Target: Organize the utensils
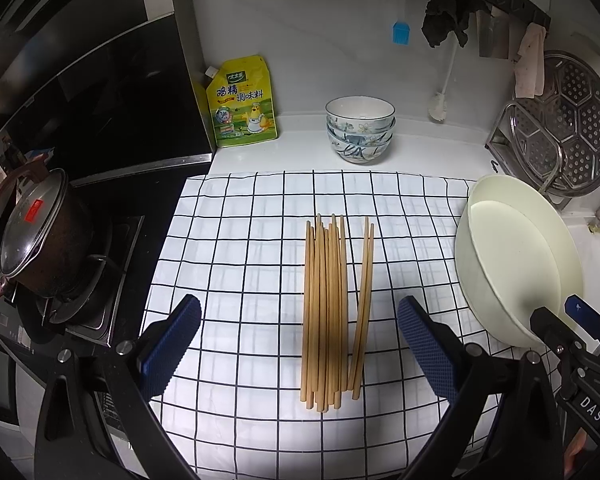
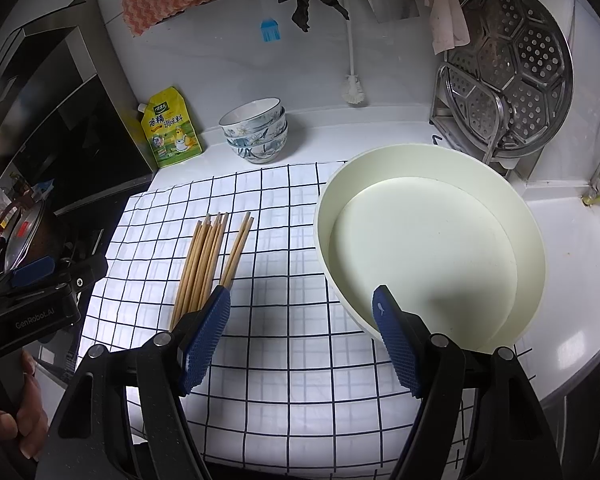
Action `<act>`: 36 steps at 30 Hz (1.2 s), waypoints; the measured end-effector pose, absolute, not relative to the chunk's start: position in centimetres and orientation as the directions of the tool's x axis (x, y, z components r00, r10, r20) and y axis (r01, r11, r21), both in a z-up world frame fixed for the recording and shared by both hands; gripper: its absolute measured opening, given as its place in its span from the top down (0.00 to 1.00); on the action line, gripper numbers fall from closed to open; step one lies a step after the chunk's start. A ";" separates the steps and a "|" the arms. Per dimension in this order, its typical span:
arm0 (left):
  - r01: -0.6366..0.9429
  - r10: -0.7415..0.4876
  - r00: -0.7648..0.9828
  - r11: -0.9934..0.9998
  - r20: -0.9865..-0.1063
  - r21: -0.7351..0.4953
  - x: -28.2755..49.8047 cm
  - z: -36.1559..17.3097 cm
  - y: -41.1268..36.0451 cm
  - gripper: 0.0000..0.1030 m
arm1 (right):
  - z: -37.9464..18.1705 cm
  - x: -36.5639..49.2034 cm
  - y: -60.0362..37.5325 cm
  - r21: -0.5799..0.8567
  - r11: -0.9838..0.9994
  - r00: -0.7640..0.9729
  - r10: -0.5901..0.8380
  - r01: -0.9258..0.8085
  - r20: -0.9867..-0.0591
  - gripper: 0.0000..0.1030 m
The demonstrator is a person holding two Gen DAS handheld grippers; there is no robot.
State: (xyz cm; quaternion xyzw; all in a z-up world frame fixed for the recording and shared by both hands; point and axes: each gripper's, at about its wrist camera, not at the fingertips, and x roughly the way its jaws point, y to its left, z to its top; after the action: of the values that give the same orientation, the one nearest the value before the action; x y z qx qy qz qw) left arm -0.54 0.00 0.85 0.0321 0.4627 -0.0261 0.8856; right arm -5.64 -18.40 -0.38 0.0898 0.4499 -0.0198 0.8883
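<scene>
Left claw [image 1: 300, 344], right claw [image 2: 302, 340] both spread, empty; pale wooden chopsticks [image 1: 328, 312] bundled lengthwise on checked cloth [image 1: 240, 240].

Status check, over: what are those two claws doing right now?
Left gripper open, empty. Right gripper open, empty. Chopsticks on cloth, untouched. Nothing in the way.

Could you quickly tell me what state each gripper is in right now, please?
Left gripper: open, empty, above the chopsticks.
Right gripper: open, empty, near the rim of the cream pan.
</scene>
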 end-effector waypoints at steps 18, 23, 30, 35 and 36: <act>0.062 -0.014 0.573 0.998 -0.819 0.026 -1.0 0.9 1.3 0.06 | -0.2 -5.5 -17.6 0.134 0.985 0.594 0.045 0.106 -0.803 0.32; 0.060 -0.012 0.566 0.998 -0.824 0.026 -1.0 0.6 1.7 0.06 | -0.4 -5.4 -17.3 0.132 0.986 0.593 0.047 0.100 -0.804 0.32; 0.005 0.042 0.543 0.999 -0.839 0.053 0.4 -1.9 4.9 0.06 | -1.5 -4.7 -15.6 0.130 0.990 0.576 0.072 0.060 -0.814 0.32; 0.008 0.036 0.530 0.999 -0.847 0.047 1.9 -4.4 7.1 0.06 | -3.5 -3.5 -13.3 0.140 0.990 0.543 0.109 0.015 -0.832 0.32; 0.014 0.030 0.530 0.999 -0.847 0.044 2.0 -4.7 7.3 0.06 | -4.1 -3.4 -12.9 0.140 0.990 0.537 0.112 0.012 -0.836 0.32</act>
State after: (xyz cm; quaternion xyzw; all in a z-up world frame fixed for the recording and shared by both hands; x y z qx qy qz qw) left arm 2.05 7.34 -4.69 0.0223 0.4846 0.0046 0.8744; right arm -3.35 -12.85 -4.08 0.0643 0.4805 0.0285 0.8742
